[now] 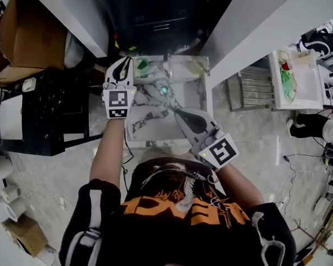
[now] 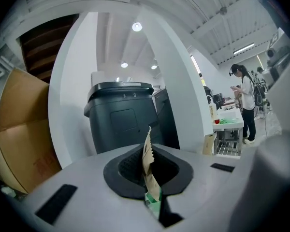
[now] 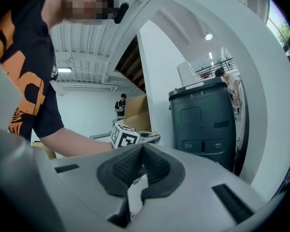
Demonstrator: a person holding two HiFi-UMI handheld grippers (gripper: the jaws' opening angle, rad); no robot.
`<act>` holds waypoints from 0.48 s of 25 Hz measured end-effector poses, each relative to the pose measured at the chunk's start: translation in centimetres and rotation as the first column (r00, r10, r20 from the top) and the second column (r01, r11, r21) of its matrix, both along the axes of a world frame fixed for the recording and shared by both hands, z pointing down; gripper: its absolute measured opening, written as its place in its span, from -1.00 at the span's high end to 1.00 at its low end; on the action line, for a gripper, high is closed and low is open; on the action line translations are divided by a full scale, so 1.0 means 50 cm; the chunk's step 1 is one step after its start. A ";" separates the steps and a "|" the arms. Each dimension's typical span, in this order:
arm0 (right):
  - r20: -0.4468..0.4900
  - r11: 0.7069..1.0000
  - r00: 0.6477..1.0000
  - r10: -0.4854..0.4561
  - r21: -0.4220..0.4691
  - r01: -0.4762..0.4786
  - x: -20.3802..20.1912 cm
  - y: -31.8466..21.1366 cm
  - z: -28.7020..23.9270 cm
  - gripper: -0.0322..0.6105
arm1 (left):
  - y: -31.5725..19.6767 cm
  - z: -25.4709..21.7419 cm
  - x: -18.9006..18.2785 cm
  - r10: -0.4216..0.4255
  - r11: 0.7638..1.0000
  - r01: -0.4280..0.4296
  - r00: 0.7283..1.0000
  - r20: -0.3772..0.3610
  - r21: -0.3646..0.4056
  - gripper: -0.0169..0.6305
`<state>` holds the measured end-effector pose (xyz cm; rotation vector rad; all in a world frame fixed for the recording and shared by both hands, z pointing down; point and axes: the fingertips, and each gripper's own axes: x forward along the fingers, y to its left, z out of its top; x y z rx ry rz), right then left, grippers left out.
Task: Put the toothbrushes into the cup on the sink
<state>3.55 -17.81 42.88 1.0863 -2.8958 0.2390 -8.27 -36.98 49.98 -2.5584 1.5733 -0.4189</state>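
The left gripper (image 2: 149,174) is clamping its jaws tight on a thin brown-and-green toothbrush packet (image 2: 147,151) over the back left of the marble sink top (image 1: 144,125), while the right gripper (image 3: 141,154) is hovering near it, jaws pressed together on nothing.
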 end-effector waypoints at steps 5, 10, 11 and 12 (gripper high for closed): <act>-0.002 1.000 1.000 0.000 -0.006 0.000 0.020 -0.028 0.004 0.86 | -0.037 0.034 0.040 0.037 0.999 -0.037 0.998 0.045 0.004 0.85; -0.010 1.000 1.000 -0.002 -0.025 0.001 0.037 -0.035 0.019 0.86 | -0.057 0.095 0.058 0.035 0.999 -0.033 0.997 0.072 -0.031 0.85; -0.013 1.000 1.000 -0.004 -0.028 0.004 0.038 -0.035 0.022 0.86 | -0.060 0.104 0.057 0.030 0.999 -0.027 0.996 0.079 -0.033 0.85; -0.017 0.999 1.000 -0.007 -0.032 0.006 0.038 -0.034 0.024 0.86 | -0.064 0.113 0.054 0.023 0.999 -0.020 0.996 0.088 -0.035 0.85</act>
